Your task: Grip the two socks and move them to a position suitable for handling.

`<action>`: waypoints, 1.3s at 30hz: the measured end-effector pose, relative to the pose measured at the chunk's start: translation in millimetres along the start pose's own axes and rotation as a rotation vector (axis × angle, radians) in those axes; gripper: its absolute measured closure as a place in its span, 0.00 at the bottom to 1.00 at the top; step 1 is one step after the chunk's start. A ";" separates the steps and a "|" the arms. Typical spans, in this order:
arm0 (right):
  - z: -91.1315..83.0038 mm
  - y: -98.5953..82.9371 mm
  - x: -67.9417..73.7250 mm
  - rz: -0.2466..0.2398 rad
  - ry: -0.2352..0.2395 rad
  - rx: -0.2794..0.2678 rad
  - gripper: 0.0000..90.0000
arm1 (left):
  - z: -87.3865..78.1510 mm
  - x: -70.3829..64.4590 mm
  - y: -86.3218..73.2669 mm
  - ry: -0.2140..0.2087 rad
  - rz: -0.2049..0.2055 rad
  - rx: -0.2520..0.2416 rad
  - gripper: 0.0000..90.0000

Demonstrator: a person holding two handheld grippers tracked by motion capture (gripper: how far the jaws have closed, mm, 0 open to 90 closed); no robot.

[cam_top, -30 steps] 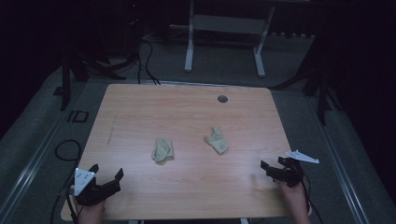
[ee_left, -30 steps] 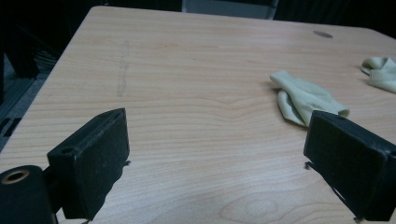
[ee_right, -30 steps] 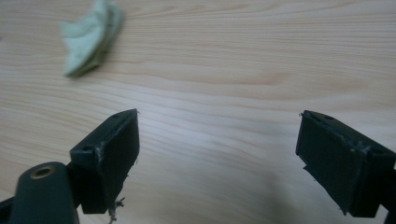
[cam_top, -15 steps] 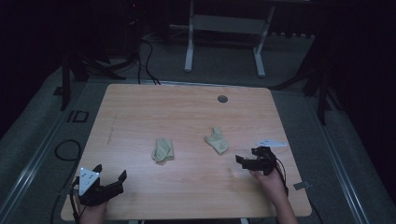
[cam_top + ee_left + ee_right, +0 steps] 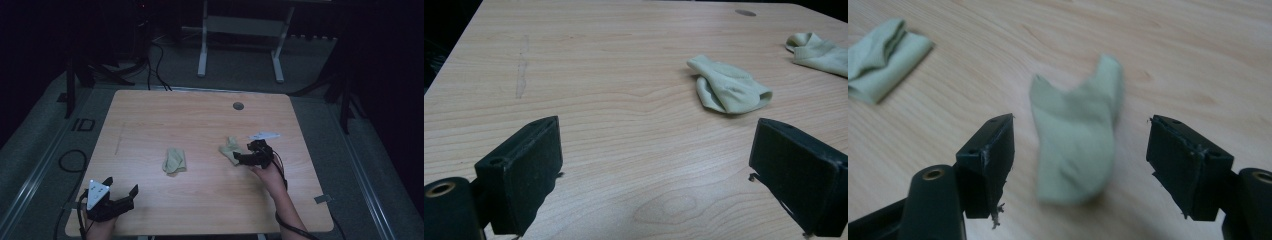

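Two crumpled pale green cloths lie mid-table. The left cloth (image 5: pixel 175 161) is seen from my left gripper view (image 5: pixel 729 90), well ahead of the wide-apart jaws. My left gripper (image 5: pixel 120 196) (image 5: pixel 664 175) stands open at the table's front left corner, nothing between its jaws. The right cloth (image 5: pixel 229 149) (image 5: pixel 1075 145) lies on the wood right in front of my right gripper (image 5: pixel 241 158) (image 5: pixel 1080 155). That gripper is open, one jaw on each side of the cloth's near end, neither touching it. The left cloth (image 5: pixel 883 60) shows farther off.
The wooden table (image 5: pixel 200 120) has a round grommet hole (image 5: pixel 238 106) near its far edge. A metal stand (image 5: pixel 240 40) and cables (image 5: pixel 155 55) sit on the floor beyond it. Another cable loop (image 5: pixel 70 161) lies left of the table.
My right gripper has travelled from the table's right front edge leftward and forward up to the right cloth. The left gripper has barely shifted.
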State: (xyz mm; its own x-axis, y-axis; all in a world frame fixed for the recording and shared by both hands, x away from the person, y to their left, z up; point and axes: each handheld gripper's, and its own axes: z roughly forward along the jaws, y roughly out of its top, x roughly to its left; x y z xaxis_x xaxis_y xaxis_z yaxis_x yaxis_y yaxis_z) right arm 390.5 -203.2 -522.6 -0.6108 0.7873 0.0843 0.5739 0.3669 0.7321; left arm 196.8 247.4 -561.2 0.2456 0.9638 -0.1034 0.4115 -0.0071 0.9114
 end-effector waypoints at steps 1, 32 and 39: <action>3.8 4.3 0.9 -0.008 -0.001 0.003 0.31 | -0.4 0.4 0.0 0.002 -0.002 -0.002 0.08; 28.7 20.0 11.6 -0.072 0.003 0.071 0.89 | 0.9 4.5 -2.0 -0.021 -0.022 0.011 0.08; -3.5 7.1 51.3 -0.105 0.106 0.005 0.89 | 1.3 2.6 -1.9 -0.020 -0.014 0.011 0.08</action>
State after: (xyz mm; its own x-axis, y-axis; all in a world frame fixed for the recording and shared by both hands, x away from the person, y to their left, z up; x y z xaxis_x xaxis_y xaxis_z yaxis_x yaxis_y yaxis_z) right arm 361.3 -162.0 -510.8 -0.7218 0.6876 0.0786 0.5064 0.4473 0.7372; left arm 197.8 249.6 -563.7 0.2574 0.9582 -0.1247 0.4247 0.0037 0.9053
